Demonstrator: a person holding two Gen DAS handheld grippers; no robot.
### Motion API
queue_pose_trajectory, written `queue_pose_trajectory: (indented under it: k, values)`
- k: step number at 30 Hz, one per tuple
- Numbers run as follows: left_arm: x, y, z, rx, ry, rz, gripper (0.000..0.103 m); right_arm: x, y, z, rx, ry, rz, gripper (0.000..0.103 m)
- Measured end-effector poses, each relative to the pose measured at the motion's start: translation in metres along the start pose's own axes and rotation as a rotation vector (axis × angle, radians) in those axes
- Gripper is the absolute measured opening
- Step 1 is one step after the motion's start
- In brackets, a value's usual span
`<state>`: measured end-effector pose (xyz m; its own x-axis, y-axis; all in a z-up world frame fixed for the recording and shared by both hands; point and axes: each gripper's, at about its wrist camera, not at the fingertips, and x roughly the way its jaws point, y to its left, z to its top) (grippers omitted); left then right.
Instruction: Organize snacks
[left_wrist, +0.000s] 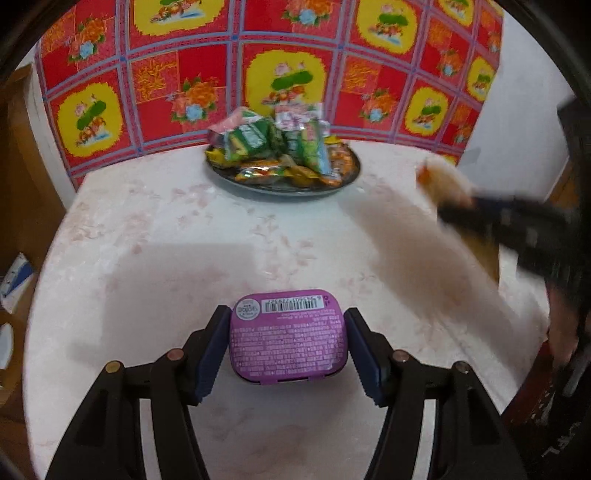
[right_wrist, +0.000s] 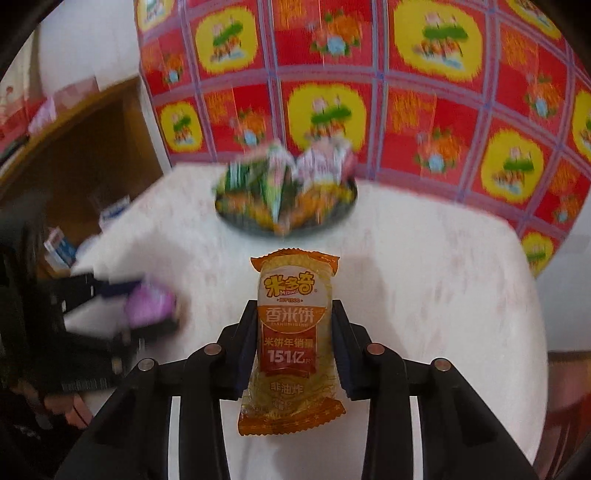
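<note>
left gripper (left_wrist: 288, 332) pinching a purple tin (left_wrist: 288, 334) by its two sides, barcode face up, held just above the pale table (left_wrist: 166, 229). centre back: dark plate (left_wrist: 343, 177) piled with snack packets (left_wrist: 280, 147), near the red-and-yellow floral cloth (left_wrist: 184, 74) behind the table. right gripper (right_wrist: 293, 336) clamped on an orange rice cracker pack (right_wrist: 293, 332), pads on both long edges, pack upright and off the table; blurred in the left wrist view, sharp in its own.
</note>
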<state>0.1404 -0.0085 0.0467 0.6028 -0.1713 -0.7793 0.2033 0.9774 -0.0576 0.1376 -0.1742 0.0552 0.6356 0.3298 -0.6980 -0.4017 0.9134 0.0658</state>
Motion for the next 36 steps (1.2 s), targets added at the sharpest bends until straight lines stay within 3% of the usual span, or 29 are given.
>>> queue_pose_trajectory:
  k: [4,10,12,17,20,24,27,31,32,35,36]
  values:
    - [-0.011,0.004,0.028,0.032,-0.052,0.074,0.065,0.009,-0.004,0.046,-0.046,-0.060,0.018,0.038]
    - [0.005,0.015,0.094,0.059,-0.108,0.001,0.065,0.057,-0.017,0.107,-0.050,-0.067,0.084,0.038]
    - [0.019,0.024,0.116,0.029,-0.100,-0.047,0.065,0.075,-0.022,0.120,-0.041,-0.062,0.111,0.038]
    - [0.041,0.025,0.149,0.054,-0.143,-0.074,0.065,0.111,-0.029,0.141,-0.046,-0.029,0.157,0.038]
    - [0.053,0.019,0.154,0.068,-0.147,-0.089,0.065,0.120,-0.029,0.142,-0.057,-0.032,0.165,0.038]
    - [0.067,0.016,0.155,0.076,-0.175,-0.031,0.065,0.130,-0.031,0.145,-0.067,-0.021,0.121,0.038]
    - [0.074,0.014,0.156,0.098,-0.191,-0.010,0.065,0.136,-0.036,0.149,-0.047,-0.015,0.143,0.038]
    - [0.075,0.015,0.154,0.112,-0.220,-0.035,0.066,0.137,-0.035,0.152,-0.064,-0.013,0.179,0.038]
    - [0.075,0.016,0.153,0.105,-0.228,-0.050,0.072,0.138,-0.033,0.153,-0.073,-0.011,0.186,0.038]
    - [0.073,0.021,0.150,0.089,-0.249,-0.065,0.078,0.140,-0.032,0.155,-0.069,-0.015,0.207,0.046]
    - [0.074,0.023,0.150,0.087,-0.250,-0.073,0.082,0.141,-0.033,0.155,-0.062,-0.021,0.212,0.056]
